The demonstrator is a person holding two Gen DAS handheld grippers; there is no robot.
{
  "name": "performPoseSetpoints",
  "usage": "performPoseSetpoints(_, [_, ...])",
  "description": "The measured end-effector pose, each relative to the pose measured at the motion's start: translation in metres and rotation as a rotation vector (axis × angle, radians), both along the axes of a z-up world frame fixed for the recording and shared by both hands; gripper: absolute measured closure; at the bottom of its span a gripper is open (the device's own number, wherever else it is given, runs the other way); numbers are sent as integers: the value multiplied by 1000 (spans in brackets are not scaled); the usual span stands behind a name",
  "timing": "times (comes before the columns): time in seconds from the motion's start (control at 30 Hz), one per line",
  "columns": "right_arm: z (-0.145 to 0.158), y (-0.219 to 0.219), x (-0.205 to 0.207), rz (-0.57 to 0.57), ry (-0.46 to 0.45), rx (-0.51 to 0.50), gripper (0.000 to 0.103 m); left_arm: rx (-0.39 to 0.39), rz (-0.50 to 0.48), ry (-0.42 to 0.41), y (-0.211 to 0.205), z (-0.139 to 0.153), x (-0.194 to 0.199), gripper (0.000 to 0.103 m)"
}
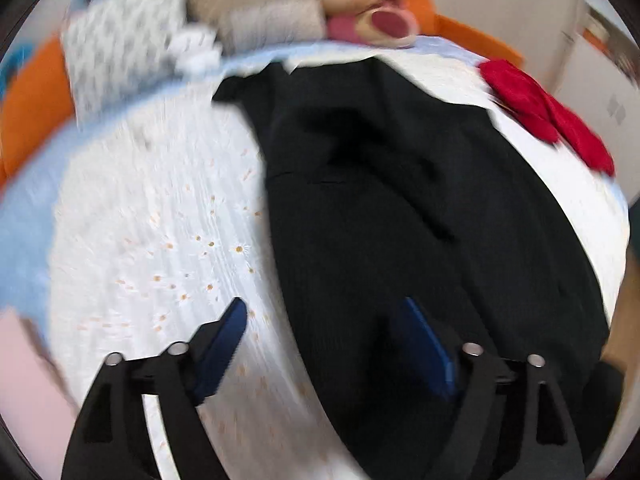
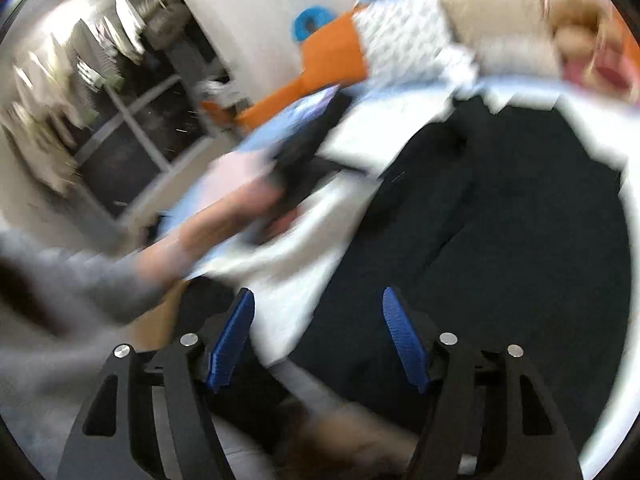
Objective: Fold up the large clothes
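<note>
A large black garment [image 1: 400, 208] lies spread lengthwise on a white bedspread [image 1: 152, 232] with small flower prints. My left gripper [image 1: 324, 344] hovers above the garment's near left edge, jaws wide apart, nothing between the blue pads [image 1: 224, 352]. In the right wrist view the same black garment [image 2: 500, 240] fills the right half. My right gripper [image 2: 318, 336] stands open above it with nothing gripped. A person's forearm in a grey sleeve [image 2: 80, 280] reaches across with the left gripper's black body [image 2: 304, 160]. Both views are motion-blurred.
A red cloth [image 1: 548, 116] lies at the bed's far right. Patterned pillows [image 1: 120, 40], a beige cushion [image 1: 256, 4] and a pink plush toy [image 1: 380, 24] crowd the head of the bed. An orange frame [image 1: 32, 108] surrounds it. A dark window [image 2: 132, 132] is left.
</note>
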State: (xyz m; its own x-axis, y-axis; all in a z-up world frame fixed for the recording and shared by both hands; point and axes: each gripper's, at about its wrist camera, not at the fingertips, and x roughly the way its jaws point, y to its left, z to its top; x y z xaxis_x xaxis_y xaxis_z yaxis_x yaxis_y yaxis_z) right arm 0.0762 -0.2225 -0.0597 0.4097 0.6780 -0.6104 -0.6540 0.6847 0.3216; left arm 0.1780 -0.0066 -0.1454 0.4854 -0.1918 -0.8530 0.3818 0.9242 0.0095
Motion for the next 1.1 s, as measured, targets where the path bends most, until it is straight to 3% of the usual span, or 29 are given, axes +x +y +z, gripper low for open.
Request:
performPoseSetpoints(0.13, [13,5,109,-63,-1,8,35,82,-32,-72,-35,13,-63,18])
performPoseSetpoints(0.3, [13,62,247,-157,53,-96,36,131,22,-47,-62,-3,-79,18])
performPoseSetpoints(0.37, [5,101,294,-167,103,-177,38,173,43,-30,-66,-15,-80,18])
performPoseSetpoints(0.5, [-28,156,344,-173,146,-397,41,198,40,17,-77,-34,-76,22])
performPoseSetpoints(0.57, [-57,177,358,-179,188,-540,50,200,42,37,-73,-42,-75,25])
performPoseSetpoints(0.63, [-87,186,359,-175,203,-663,70,175,39,40,-67,-44,-75,28])
performPoseSetpoints(0.7, [-113,192,362,-154,222,-773,94,143,22,45,-65,-43,-78,50])
performPoseSetpoints(0.77, [-120,192,363,-147,220,-776,95,113,1,39,-64,-42,-84,63])
performPoseSetpoints(0.87, [-107,187,363,-156,211,-681,95,104,0,13,-59,-38,-92,73])
performPoseSetpoints(1.03, [-57,162,369,-146,304,-411,95,99,-40,-36,-52,-11,-118,82])
performPoseSetpoints(1.1, [-39,150,369,-142,312,-343,95,86,-84,-47,-51,1,-132,91])
